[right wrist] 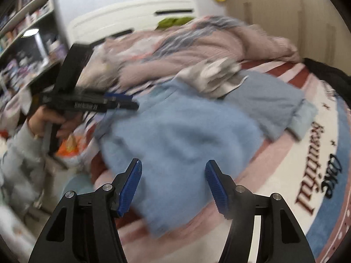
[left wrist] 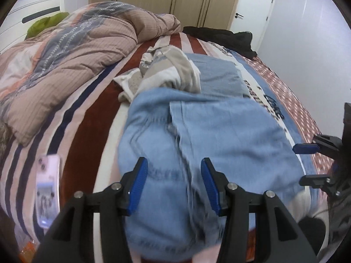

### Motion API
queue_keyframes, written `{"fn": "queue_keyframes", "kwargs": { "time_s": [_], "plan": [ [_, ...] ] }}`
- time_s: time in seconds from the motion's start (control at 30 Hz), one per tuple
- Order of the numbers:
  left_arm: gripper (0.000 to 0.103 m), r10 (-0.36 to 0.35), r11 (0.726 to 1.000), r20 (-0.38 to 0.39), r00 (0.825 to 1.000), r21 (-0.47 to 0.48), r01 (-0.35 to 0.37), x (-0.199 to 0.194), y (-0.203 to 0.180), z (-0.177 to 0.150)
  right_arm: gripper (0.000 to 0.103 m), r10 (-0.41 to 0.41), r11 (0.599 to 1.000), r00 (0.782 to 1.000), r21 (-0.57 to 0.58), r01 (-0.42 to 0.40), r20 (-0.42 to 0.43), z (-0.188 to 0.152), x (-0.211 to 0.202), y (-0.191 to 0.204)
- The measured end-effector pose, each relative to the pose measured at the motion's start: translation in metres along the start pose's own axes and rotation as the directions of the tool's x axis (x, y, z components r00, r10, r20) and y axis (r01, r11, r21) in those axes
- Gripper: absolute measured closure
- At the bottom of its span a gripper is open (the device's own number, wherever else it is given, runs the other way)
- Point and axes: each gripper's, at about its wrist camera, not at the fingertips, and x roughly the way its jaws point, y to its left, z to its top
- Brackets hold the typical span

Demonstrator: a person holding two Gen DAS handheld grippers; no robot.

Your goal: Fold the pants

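Observation:
Light blue jeans (left wrist: 197, 135) lie spread on the striped bedspread (left wrist: 83, 131), partly folded over themselves. My left gripper (left wrist: 174, 179) is open just above their near end, holding nothing. My right gripper (right wrist: 173, 184) is open above the jeans (right wrist: 175, 135) near their edge, empty; it also shows at the right edge of the left wrist view (left wrist: 307, 162). The left gripper shows side-on in the right wrist view (right wrist: 122, 103), held by a hand. The right wrist view is blurred.
A crumpled beige and white garment (left wrist: 166, 72) lies on the far end of the jeans. A pink quilt (left wrist: 65, 61) is heaped at the left. A phone (left wrist: 47, 188) lies at the near left. Dark clothes (left wrist: 230, 37) lie at the far edge. Wardrobe behind.

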Motion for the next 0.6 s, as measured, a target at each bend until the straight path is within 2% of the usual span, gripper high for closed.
{"fn": "queue_keyframes", "kwargs": {
  "time_s": [0.1, 0.2, 0.37, 0.6],
  "plan": [
    [0.057, -0.005, 1.000, -0.024, 1.000, -0.011, 0.005, 0.005, 0.005, -0.011, 0.046, -0.041, 0.998, 0.998, -0.049, 0.039, -0.045, -0.013, 0.011, 0.009],
    [0.056, -0.016, 0.999, -0.039, 0.999, -0.043, 0.015, 0.014, 0.010, -0.015, 0.046, -0.042, 0.999, 0.995, 0.001, 0.042, -0.086, -0.021, 0.030, 0.001],
    [0.056, 0.004, 0.999, -0.038, 0.999, -0.044, -0.005, 0.010, 0.005, -0.013, 0.046, -0.048, 0.999, 0.996, 0.007, 0.049, -0.079, -0.022, 0.032, 0.000],
    [0.053, 0.004, 1.000, 0.019, 1.000, -0.028, -0.004, -0.030, -0.021, -0.009, 0.046, -0.080, 0.997, 0.996, 0.002, 0.080, -0.039, -0.022, 0.002, 0.004]
  ]
}}
